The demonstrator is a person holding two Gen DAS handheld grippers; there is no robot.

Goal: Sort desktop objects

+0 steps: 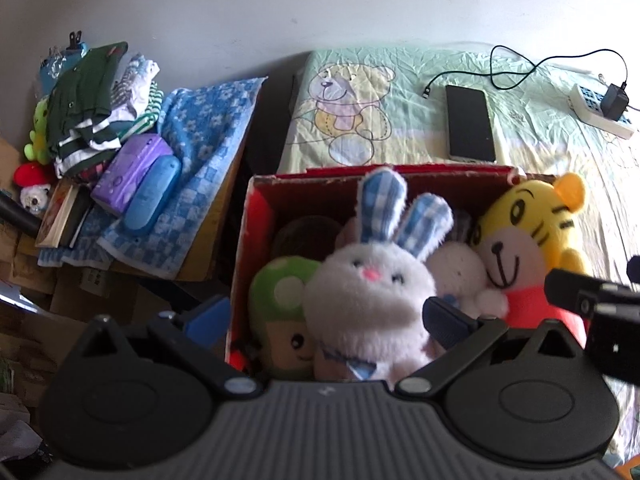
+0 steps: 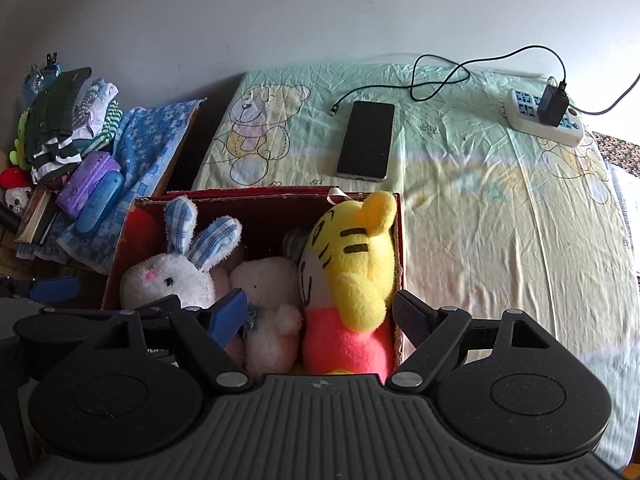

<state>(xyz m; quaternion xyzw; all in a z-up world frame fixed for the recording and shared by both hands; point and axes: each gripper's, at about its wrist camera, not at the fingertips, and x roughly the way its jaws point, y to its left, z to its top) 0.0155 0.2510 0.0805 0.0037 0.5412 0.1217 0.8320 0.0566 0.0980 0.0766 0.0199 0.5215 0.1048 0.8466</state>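
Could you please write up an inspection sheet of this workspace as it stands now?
Surface: bed sheet with a bear print, wrinkled.
Job's things: red box holding a white rabbit, a yellow tiger, a pale plush and a green mushroom plush.
Clutter: phone lying flat on the sheet; folded clothes, a blue case and a purple pack on a blue towel to the left.
Grippers: left gripper and right gripper both open above the box, holding nothing.
Cables: black cable loose beside the phone, running from a charger on the power strip.
Surroundings: plain wall.
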